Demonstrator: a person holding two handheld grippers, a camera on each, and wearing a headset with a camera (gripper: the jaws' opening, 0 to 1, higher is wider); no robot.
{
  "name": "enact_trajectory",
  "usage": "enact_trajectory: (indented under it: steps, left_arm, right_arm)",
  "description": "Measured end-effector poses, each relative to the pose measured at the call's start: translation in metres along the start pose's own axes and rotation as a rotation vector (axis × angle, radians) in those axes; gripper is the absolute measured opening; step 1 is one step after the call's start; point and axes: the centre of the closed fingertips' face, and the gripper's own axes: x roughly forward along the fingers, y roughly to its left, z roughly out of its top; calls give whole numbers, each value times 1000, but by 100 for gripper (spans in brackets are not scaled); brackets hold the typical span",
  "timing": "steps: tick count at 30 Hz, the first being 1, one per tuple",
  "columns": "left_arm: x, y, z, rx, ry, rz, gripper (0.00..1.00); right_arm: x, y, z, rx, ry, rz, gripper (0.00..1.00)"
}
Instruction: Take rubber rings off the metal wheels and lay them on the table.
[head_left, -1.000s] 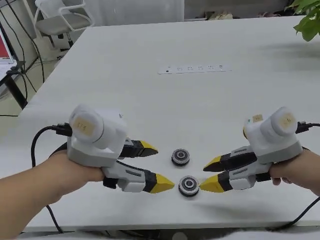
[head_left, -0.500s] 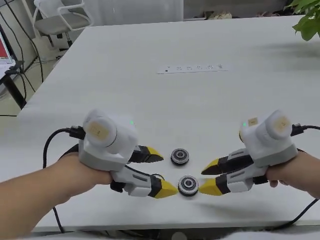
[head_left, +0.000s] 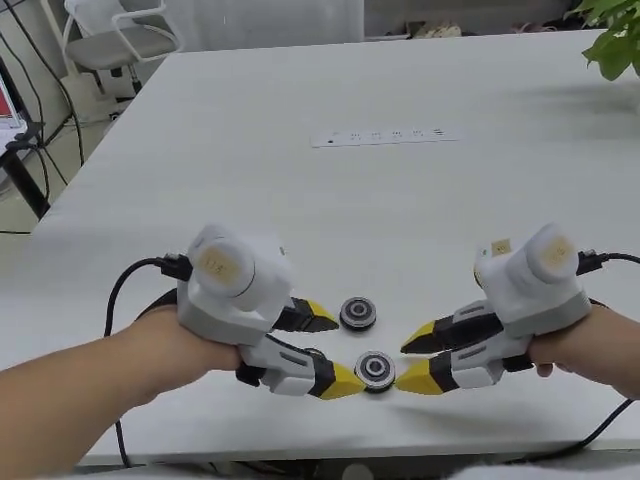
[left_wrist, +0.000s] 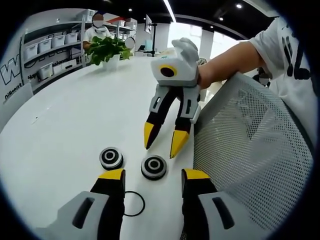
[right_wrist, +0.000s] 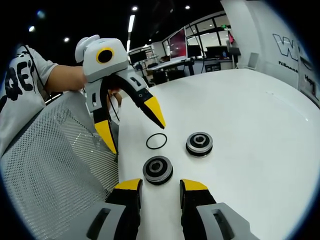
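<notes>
**Item 1: L gripper** (head_left: 338, 350). Jaws spread wide, nothing between them. In its own view the tips sit just short of the near wheel.

**Item 2: R gripper** (head_left: 407, 362). Jaws parted, gap narrower than L, holding nothing. It faces L across the near wheel.

**Item 3: near wheel** (head_left: 375, 368). Flat on the table (head_left: 300, 200), dark outer band, metal hub. It lies btwn the two grippers' lower yellow tips, close to both. Contact can't be told.

**Item 4: far wheel** (head_left: 358, 312). Flat, just beyond the near wheel and apart from it, beside L's upper tip.

**Item 5: loose rubber ring** (left_wrist: 131, 204). Thin black hoop flat on the table.
- L gripper view: lies btwn L's own jaws.
- R gripper view: lies under L's tips and clear of both wheels.

**View diffs**
- Head view adds the power strip (head_left: 385, 136) mid-table, a plant (head_left: 612, 45) at the far R corner, and an office chair (head_left: 110, 35) past the far L corner.
- Gripper views add a mesh chair back (left_wrist: 250, 150) right at the near edge, plus each gripper seen head-on from the other.

**Edges / room**
- Near wheel sits close to the table's near edge, w/ little margin on that side.
- Wide bare tabletop runs from the far wheel out to the power strip, and on both flanks
</notes>
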Motion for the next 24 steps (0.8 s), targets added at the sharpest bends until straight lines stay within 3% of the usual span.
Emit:
enact_trajectory:
  steps: [24]
  left_arm:
    - [25, -3, -4, 28, 43, -40, 31]
  right_arm:
    - [3, 2, -4, 3, 9, 11, 27]
